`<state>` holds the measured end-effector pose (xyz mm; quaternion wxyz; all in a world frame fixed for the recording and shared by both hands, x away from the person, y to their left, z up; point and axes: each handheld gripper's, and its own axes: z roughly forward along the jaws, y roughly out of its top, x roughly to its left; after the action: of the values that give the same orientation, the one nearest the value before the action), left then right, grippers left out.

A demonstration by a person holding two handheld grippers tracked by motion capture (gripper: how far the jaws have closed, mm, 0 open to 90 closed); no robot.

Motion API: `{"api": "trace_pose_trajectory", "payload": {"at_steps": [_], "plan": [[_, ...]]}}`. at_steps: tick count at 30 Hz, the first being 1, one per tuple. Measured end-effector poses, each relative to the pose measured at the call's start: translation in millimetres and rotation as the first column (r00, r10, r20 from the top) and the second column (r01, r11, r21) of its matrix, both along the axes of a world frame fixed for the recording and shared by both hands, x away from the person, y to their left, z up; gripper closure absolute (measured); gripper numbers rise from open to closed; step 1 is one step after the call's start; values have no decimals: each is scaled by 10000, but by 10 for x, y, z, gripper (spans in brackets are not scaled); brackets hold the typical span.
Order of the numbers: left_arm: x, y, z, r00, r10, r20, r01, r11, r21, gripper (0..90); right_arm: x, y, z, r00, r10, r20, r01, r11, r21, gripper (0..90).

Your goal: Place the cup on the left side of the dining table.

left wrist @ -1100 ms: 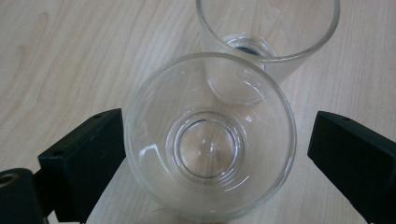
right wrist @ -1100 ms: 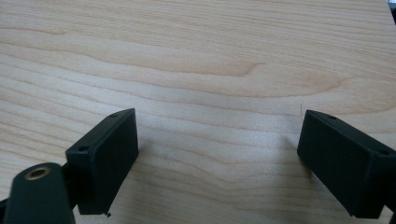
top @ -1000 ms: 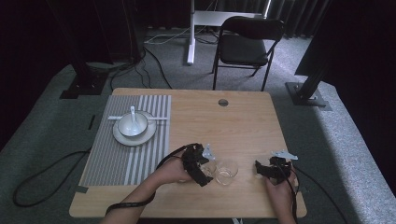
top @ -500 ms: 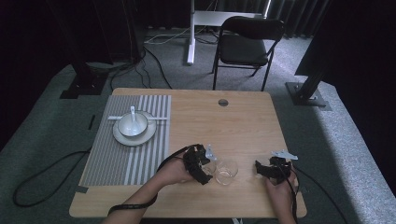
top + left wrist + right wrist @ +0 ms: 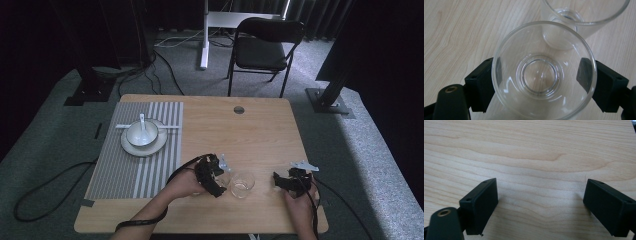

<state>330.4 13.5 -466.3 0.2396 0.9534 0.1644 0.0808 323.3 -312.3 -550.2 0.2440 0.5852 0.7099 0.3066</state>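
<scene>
My left gripper (image 5: pixel 219 178) is near the table's front edge, and in the left gripper view (image 5: pixel 544 77) it is shut on a clear empty glass (image 5: pixel 541 72), a black jaw pressed to each side of it. A second clear glass (image 5: pixel 242 184) stands on the wooden table (image 5: pixel 250 135) just to the right, close to the held one, and it appears again right beyond it (image 5: pixel 584 15). My right gripper (image 5: pixel 281 180) rests further right, and in the right gripper view (image 5: pixel 541 202) it is open over bare wood with nothing between its fingers (image 5: pixel 480 202).
A grey striped placemat (image 5: pixel 125 170) covers the table's left side, carrying a plate (image 5: pixel 131 146) with a white bowl (image 5: pixel 142 133) and a spoon. A cable hole (image 5: pixel 239 109) sits near the far edge. A black chair (image 5: pixel 267 47) stands beyond the table.
My left gripper has shifted slightly right with its glass, closer to the standing glass. The right gripper has stayed where it was.
</scene>
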Motion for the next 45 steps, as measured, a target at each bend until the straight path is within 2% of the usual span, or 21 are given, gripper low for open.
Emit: {"api": "trace_pose_trajectory", "payload": {"at_steps": [12, 15, 16, 18, 19, 23, 30, 33, 39, 45], "plan": [[149, 28, 167, 9990, 374, 258, -368, 9990, -237, 186, 0, 1, 0, 10000, -11, -1, 11, 10000, 9, 119], [217, 53, 207, 9969, 717, 331, -699, 9961, -530, 186, 0, 1, 0, 10000, -8, -2, 8, 10000, 8, 119], [244, 61, 217, 9969, 709, 338, -695, 9967, -411, 186, 0, 1, 1, 10000, -15, -9, 15, 10000, 16, 120], [277, 78, 227, 9941, 993, 446, -972, 9941, -478, 186, 0, 0, 0, 10000, -4, 0, 4, 10000, 6, 120], [300, 86, 232, 9944, 953, 467, -936, 9949, -378, 186, 0, 0, 0, 10000, -3, 2, 3, 10000, 5, 120], [401, 145, 241, 9876, 1491, 500, -1474, 9884, -360, 186, 0, 0, 0, 10000, -3, 5, 3, 10000, 1, 120], [537, 299, 226, 9800, 1948, 404, -1938, 9806, -285, 186, -3, -3, 0, 10000, 27, 11, -27, 10000, -29, 121], [569, 377, 240, 9739, 2221, 468, -2206, 9748, -344, 186, -3, -2, 0, 10000, 13, 11, -13, 10000, -18, 121], [603, 576, 282, 9565, 2846, 634, -2826, 9584, -395, 185, -3, -2, 0, 10000, 10, 10, -10, 10000, -14, 121], [596, 785, 315, 9455, 3189, 663, -3161, 9475, -487, 185, -3, -2, 0, 10000, 9, 10, -9, 10000, -18, 121]]}}
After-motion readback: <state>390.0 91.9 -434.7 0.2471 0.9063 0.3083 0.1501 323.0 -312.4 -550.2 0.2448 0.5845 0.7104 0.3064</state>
